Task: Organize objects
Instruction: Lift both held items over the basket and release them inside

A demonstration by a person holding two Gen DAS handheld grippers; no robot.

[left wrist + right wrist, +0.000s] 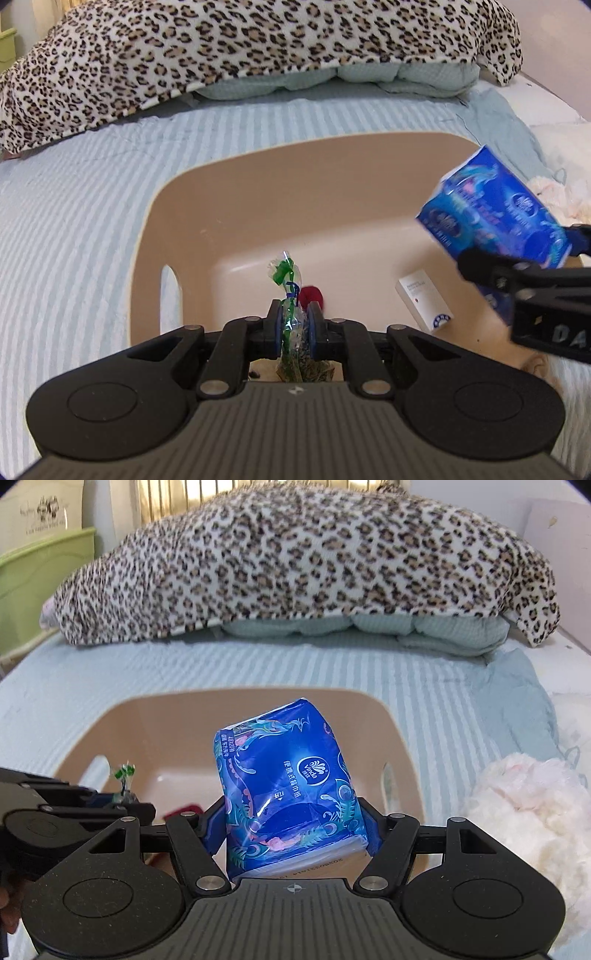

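A beige plastic basket [177, 206] sits on the striped bed; it also shows in the right wrist view [373, 716]. My left gripper [294, 325] is shut on a small clear bag with green print [291, 314] and holds it over the basket's near side. My right gripper [291, 834] is shut on a blue tissue pack [284, 786] above the basket; the pack also shows at the right of the left wrist view [495, 210]. A white box [424, 299] and a red item [312, 297] lie inside the basket.
A leopard-print blanket [295, 565] over a pale green quilt [369, 631] fills the far side of the bed. A fluffy white thing [524, 812] lies to the right of the basket. A green bin [40, 583] stands at the far left.
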